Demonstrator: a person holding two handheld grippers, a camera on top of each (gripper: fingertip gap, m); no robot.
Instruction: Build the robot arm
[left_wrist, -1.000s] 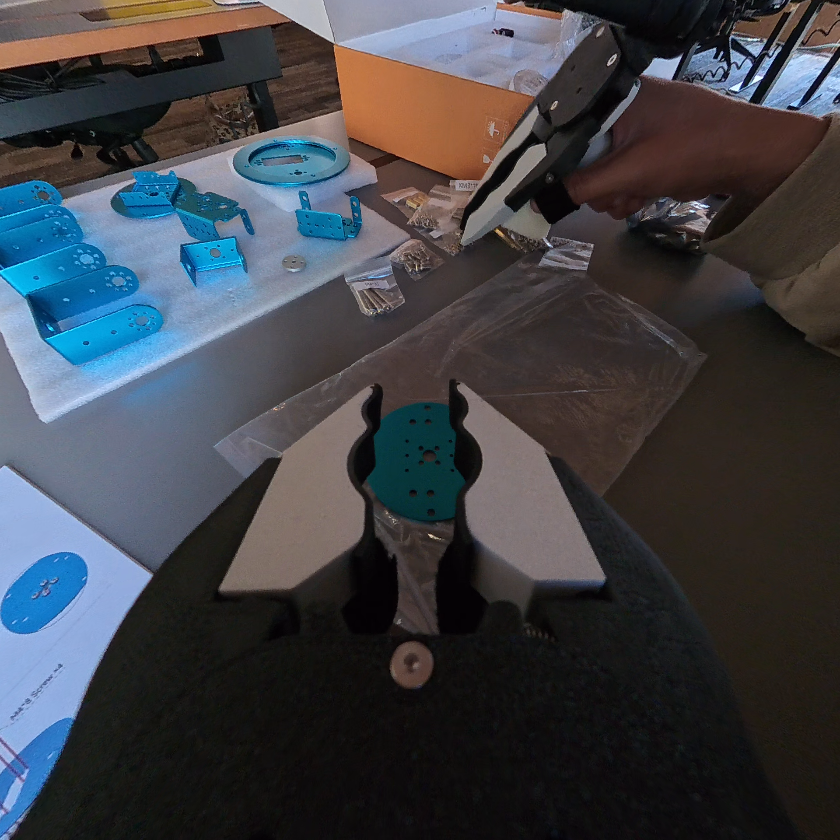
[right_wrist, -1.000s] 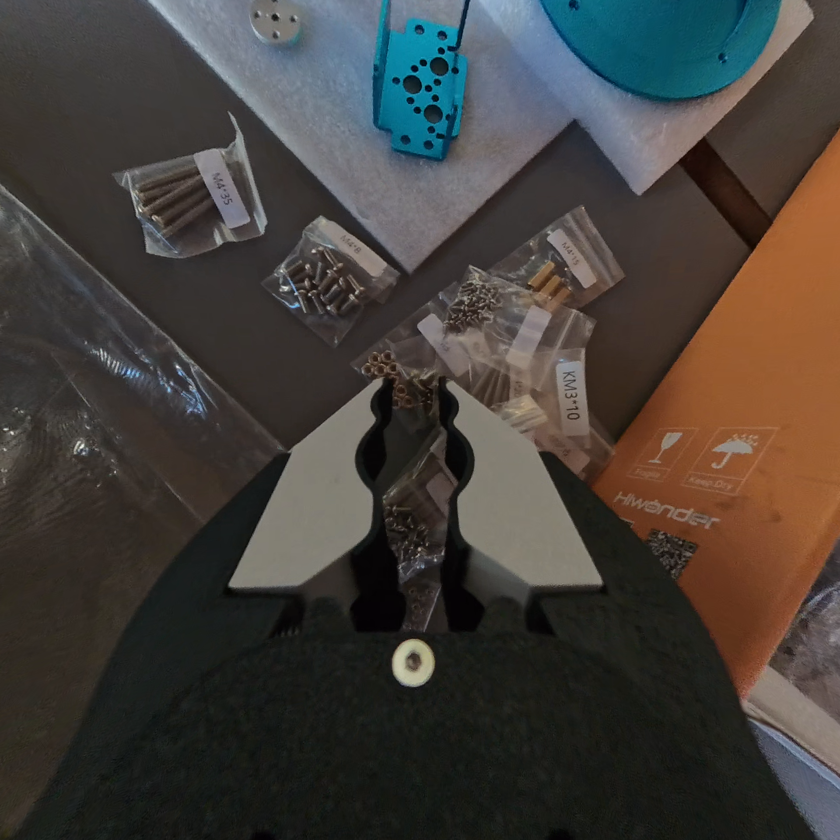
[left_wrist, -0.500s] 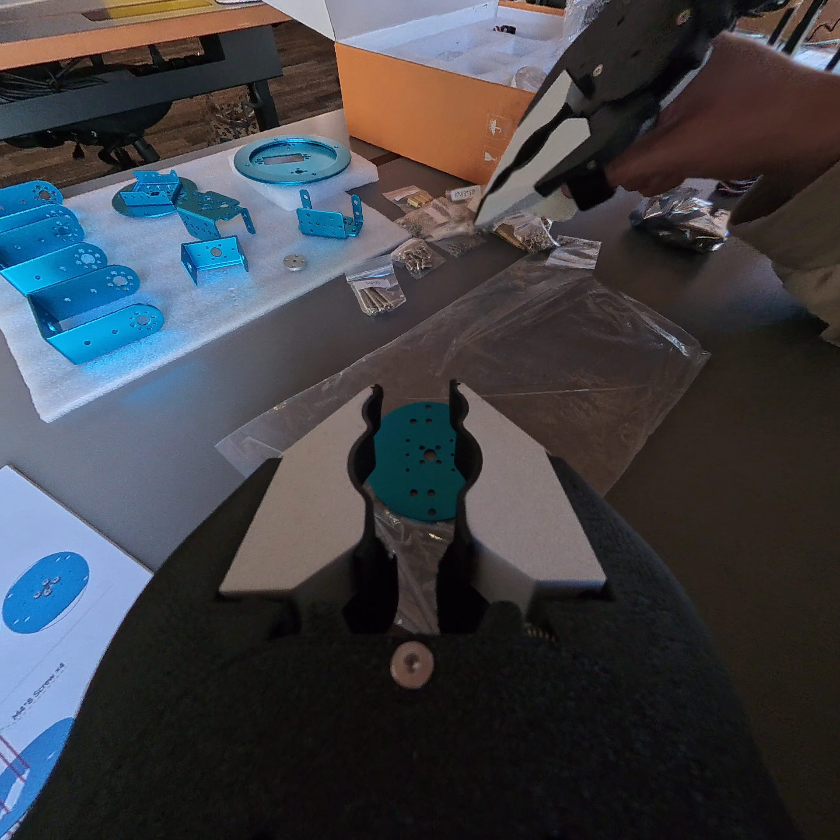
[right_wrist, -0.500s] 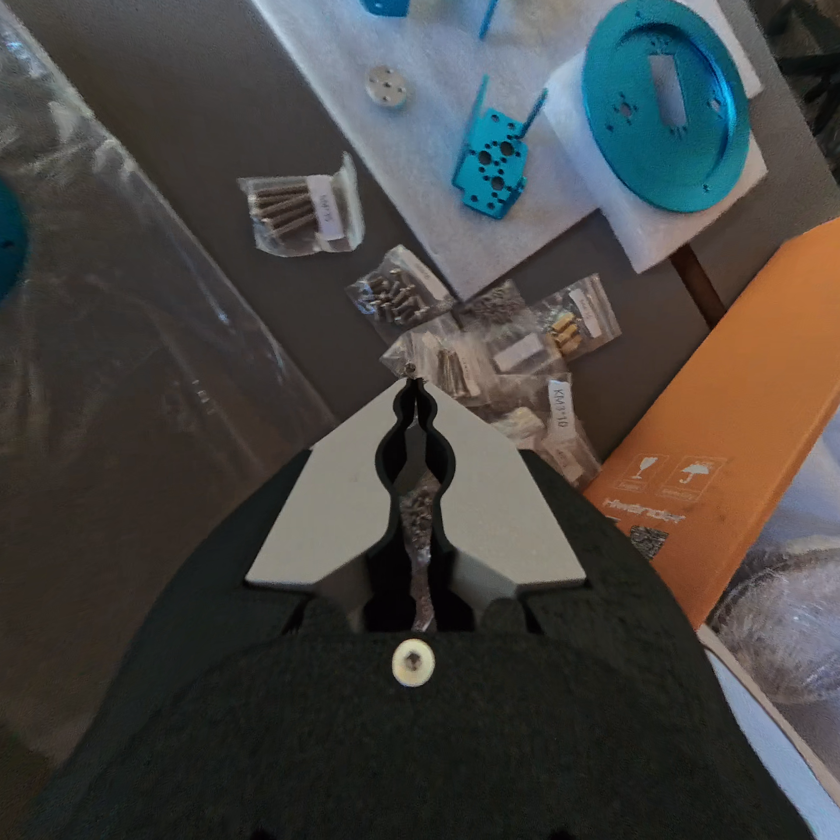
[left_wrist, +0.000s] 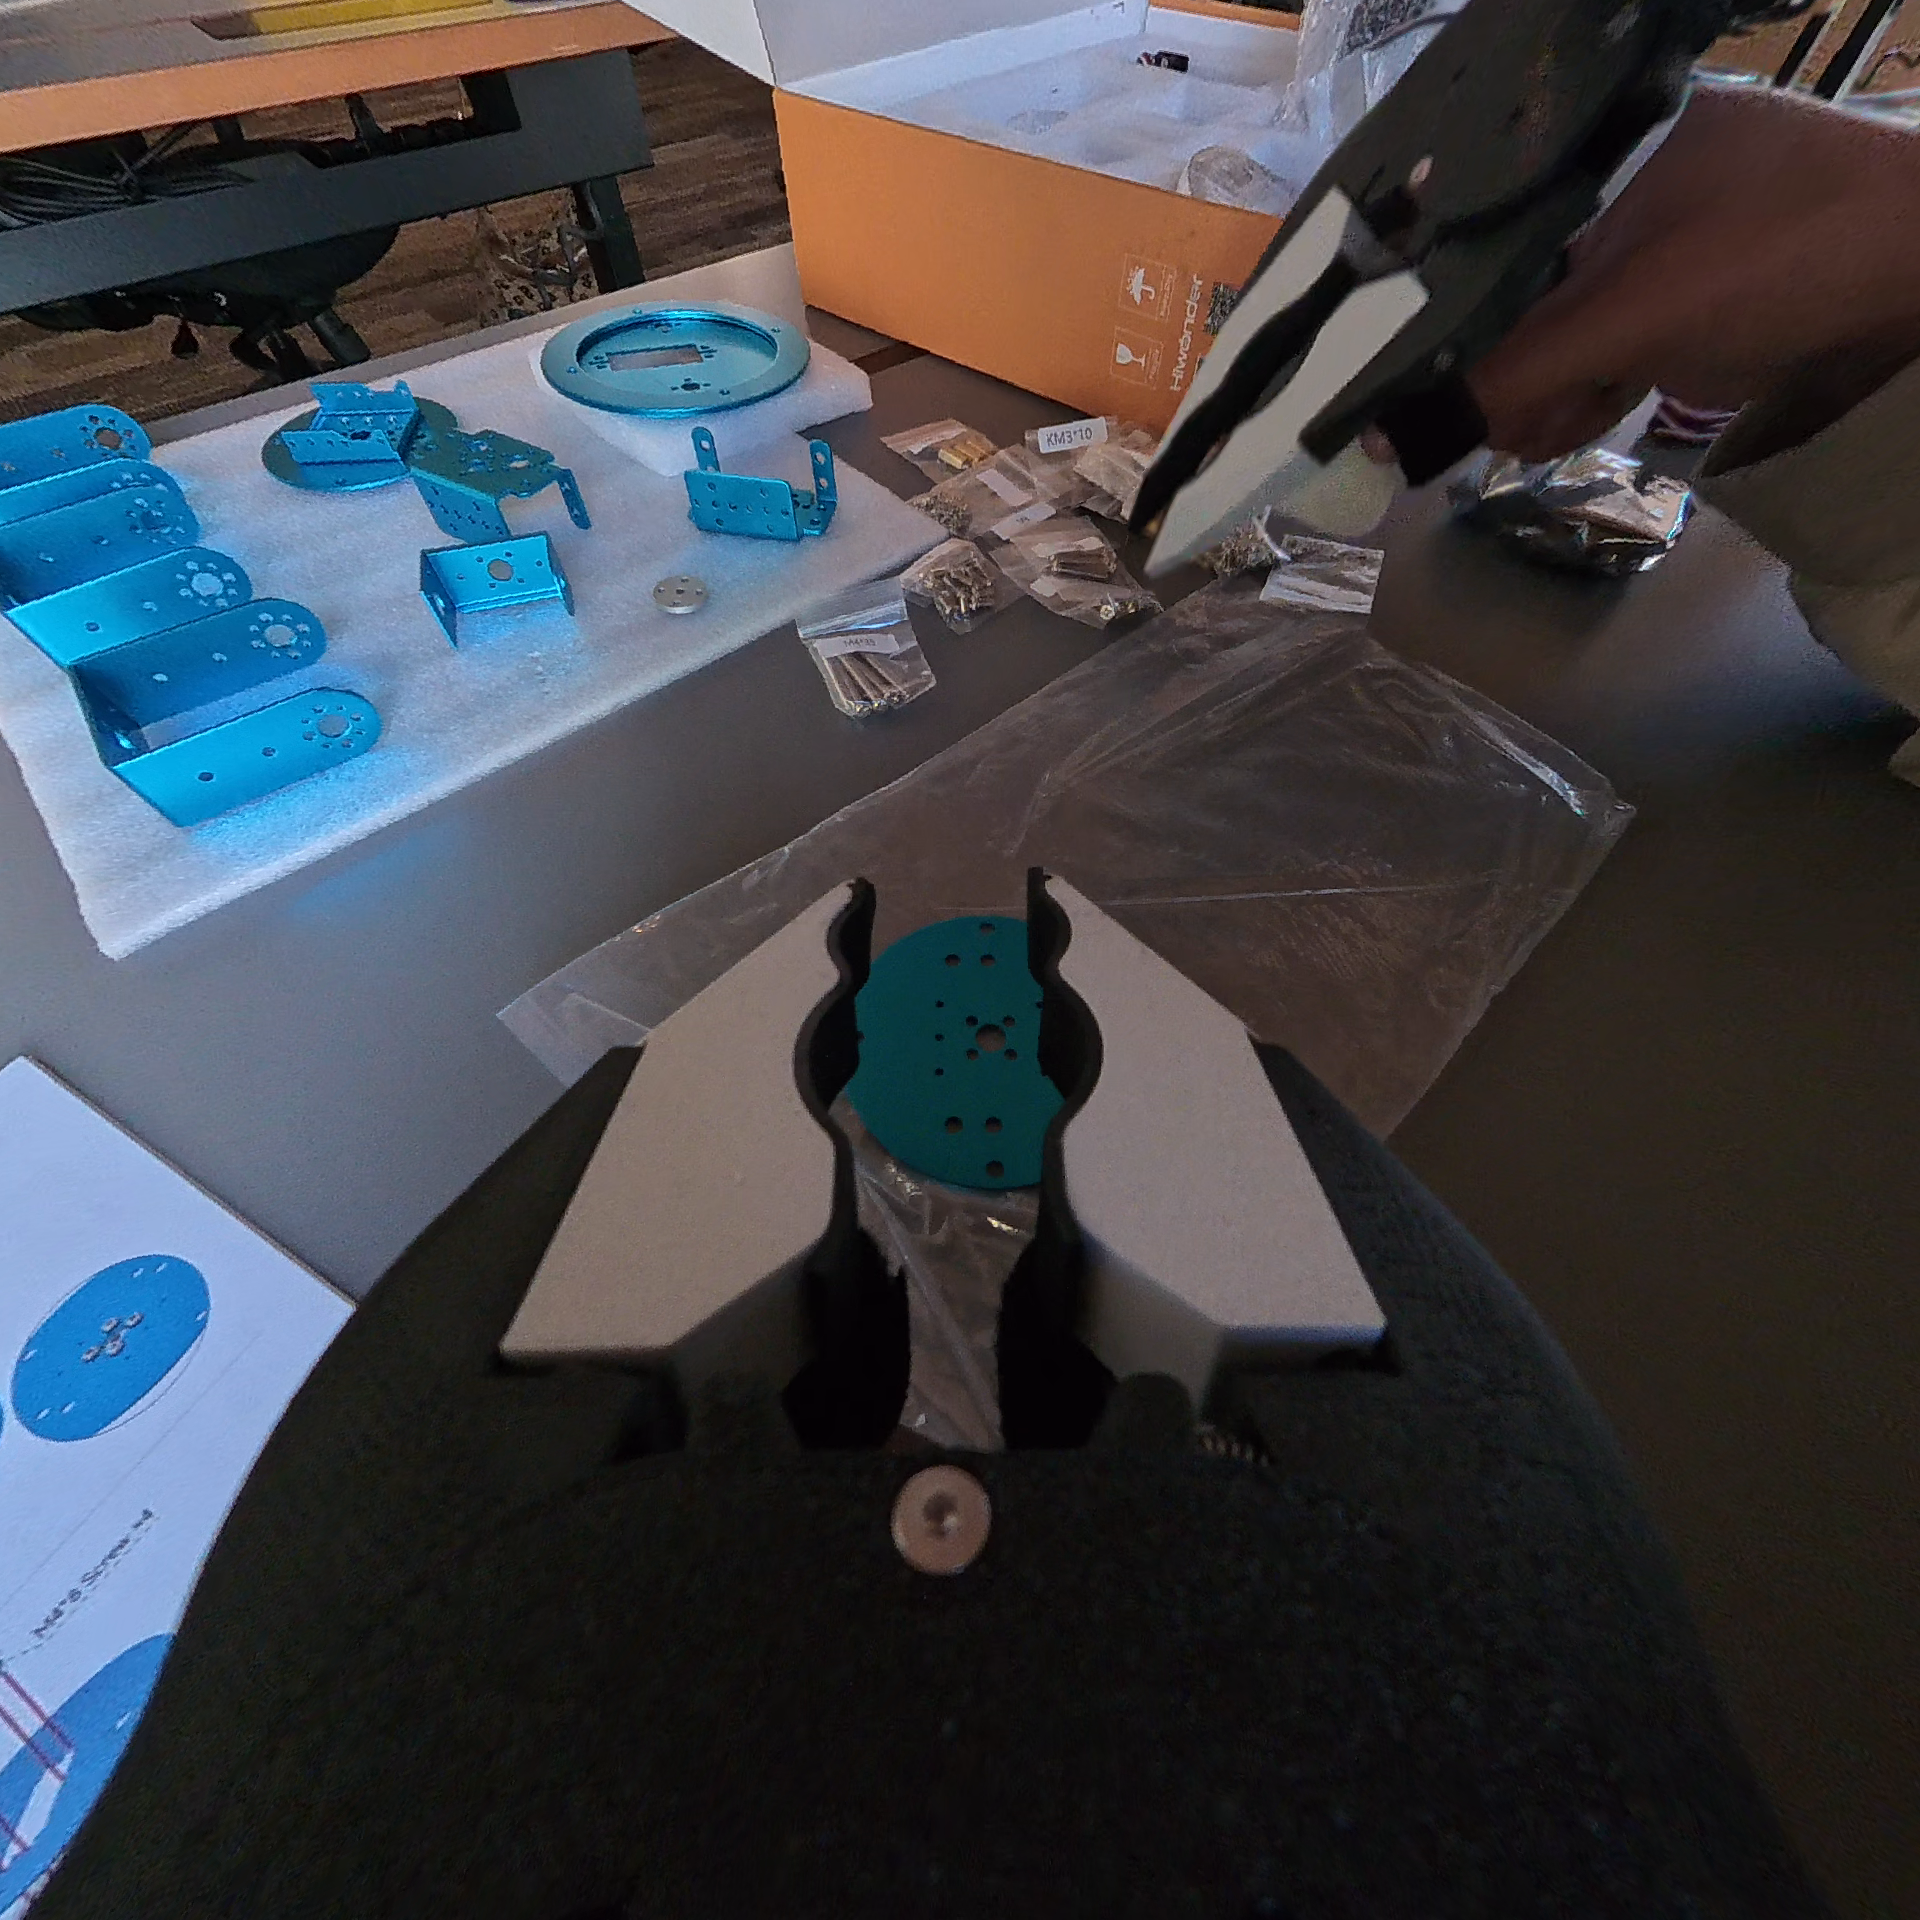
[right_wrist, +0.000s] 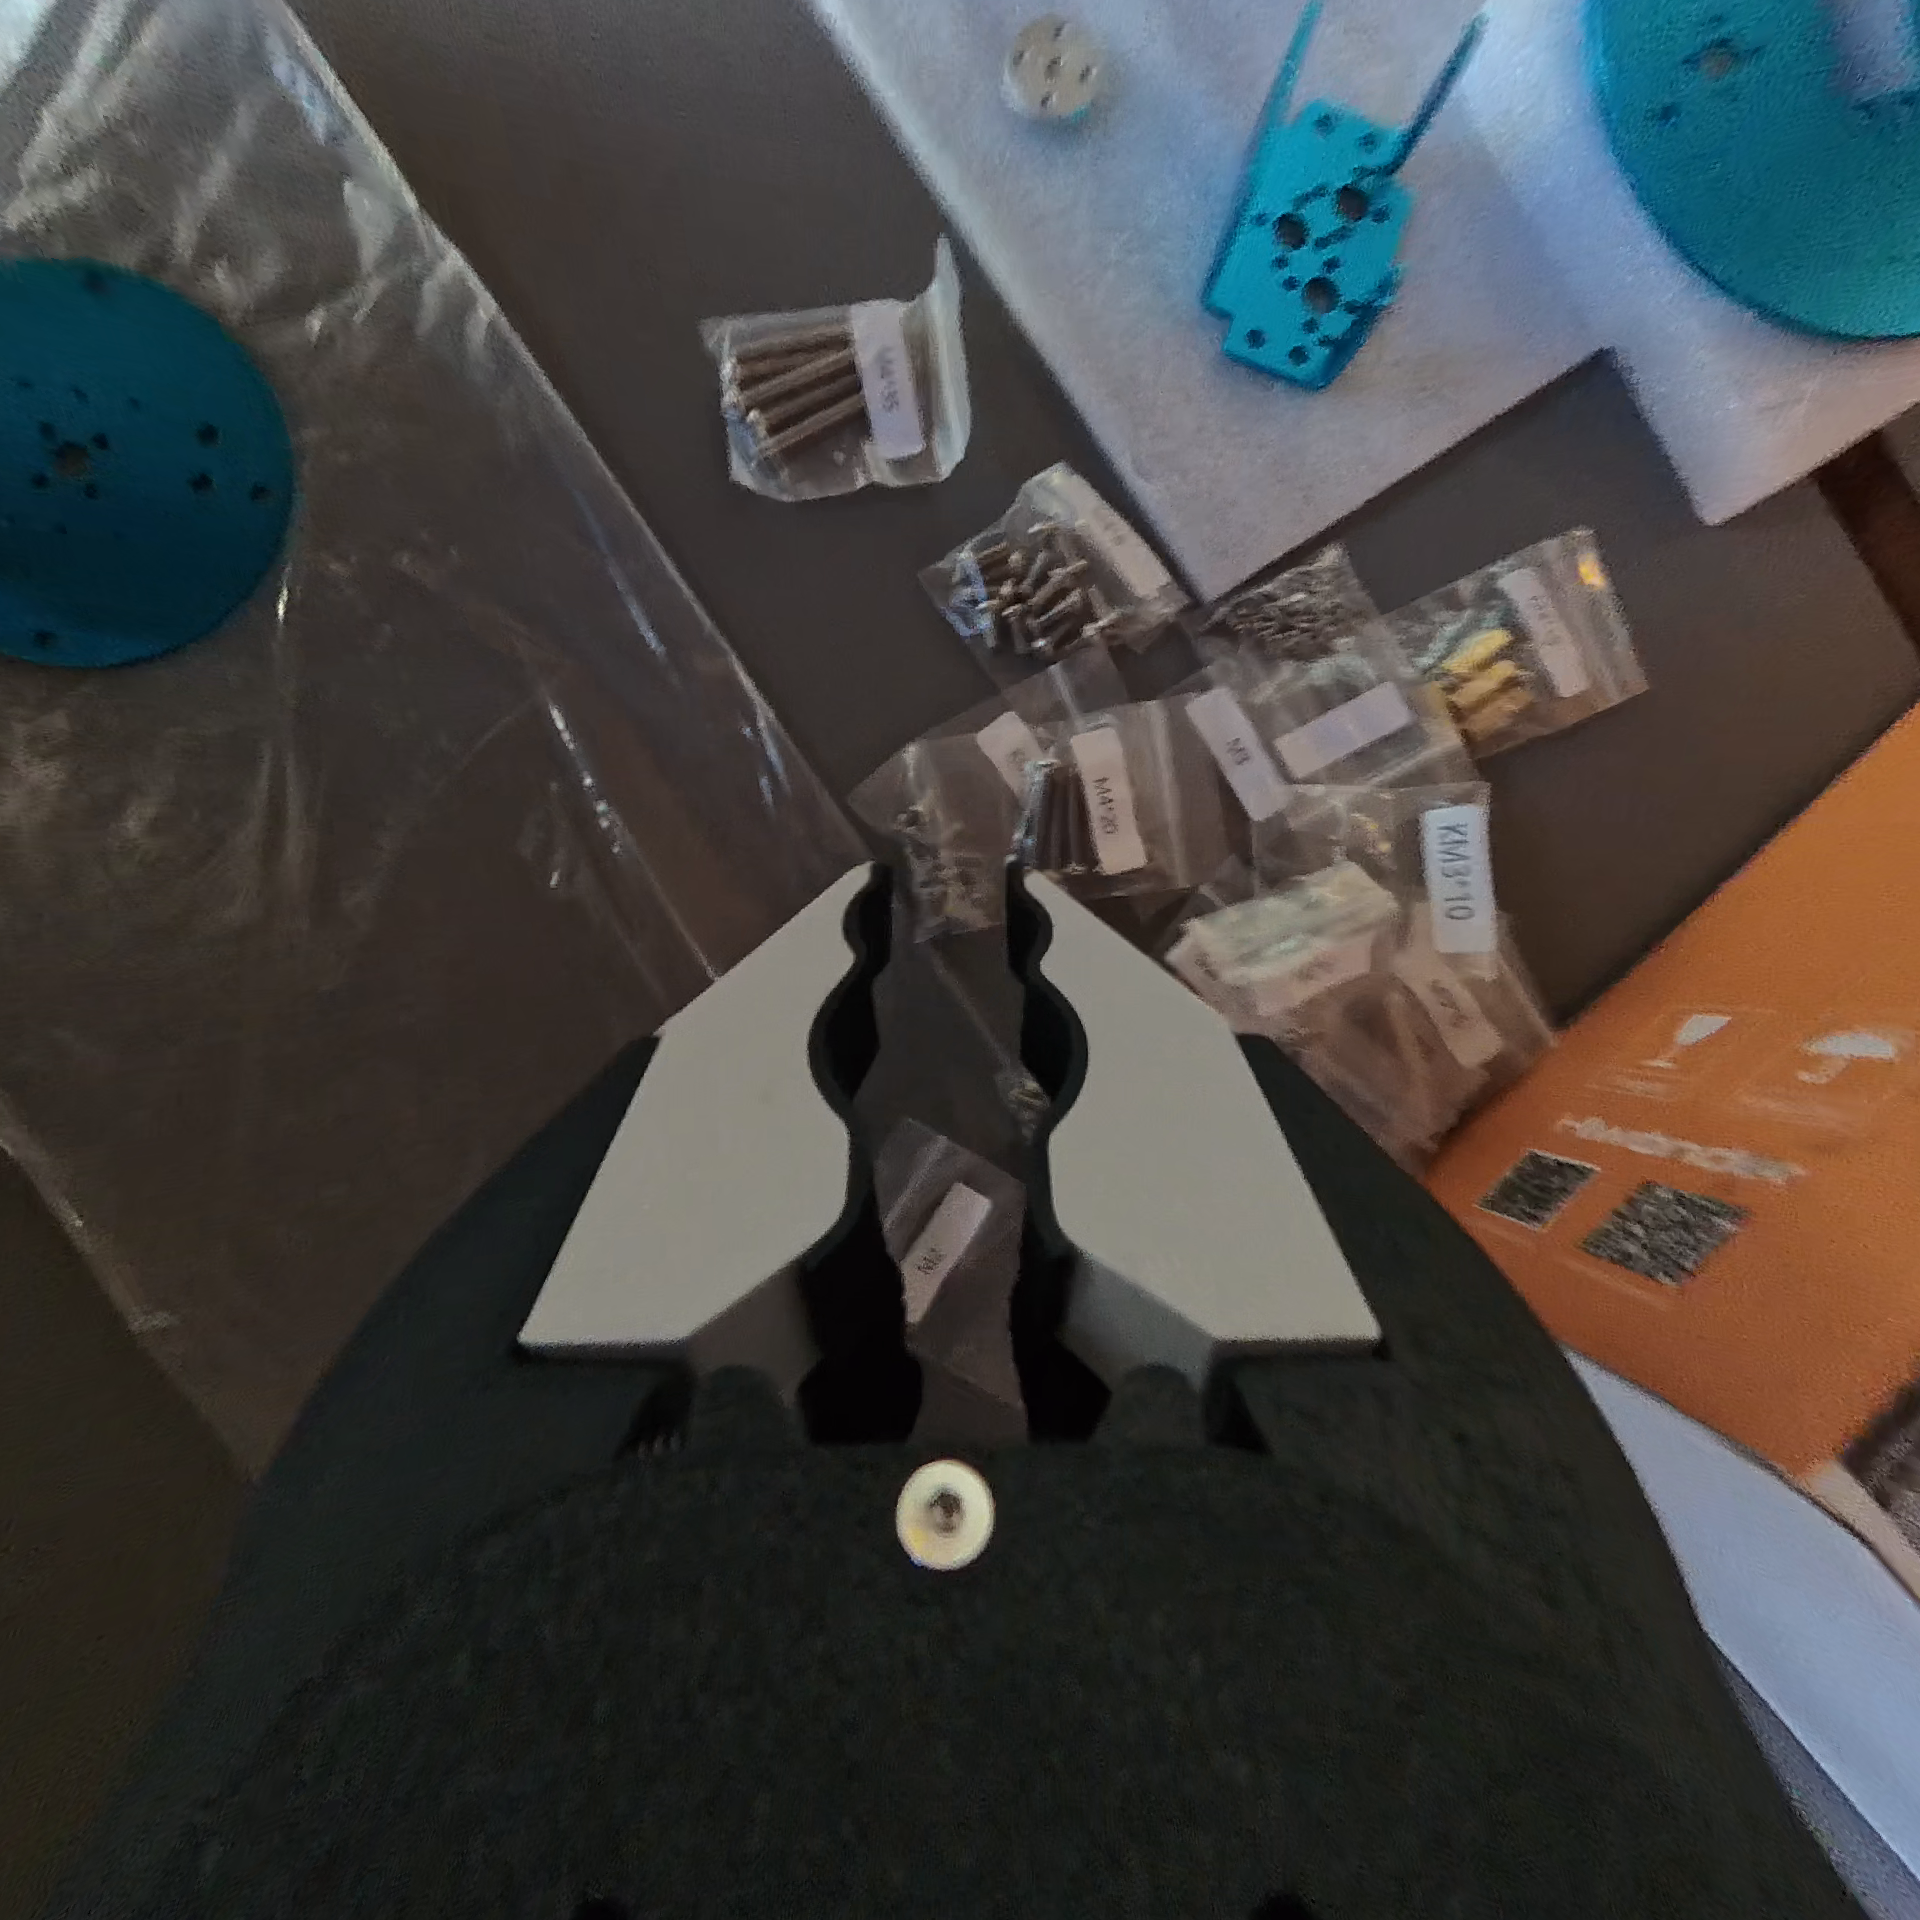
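My left gripper (left_wrist: 951, 888) is open and hovers just above a teal round plate with holes (left_wrist: 951, 1049), which lies on a clear plastic sheet (left_wrist: 1299, 810). The plate shows between the jaws, and also in the right wrist view (right_wrist: 135, 468) with nothing around it. My right gripper (right_wrist: 948, 873) has its jaws apart over a pile of small screw bags (right_wrist: 1299, 790). A small clear bag with a white label (right_wrist: 940, 1226) sits in the gap between the jaws; I cannot tell if they touch it. The right gripper also shows in the left wrist view (left_wrist: 1151, 540), held by a hand (left_wrist: 1714, 260).
A white foam sheet (left_wrist: 364, 707) with several blue metal brackets and a blue ring (left_wrist: 675, 358) lies at the left. An orange box (left_wrist: 987, 239) stands open at the back. A bag of long screws (left_wrist: 868, 665), a printed paper (left_wrist: 104, 1299) and a crumpled bag (left_wrist: 1579, 509) lie around.
My right gripper shut on a small screw bag and lifted away from the pile; now its jaws have opened again. My left gripper has stayed still over the teal plate.
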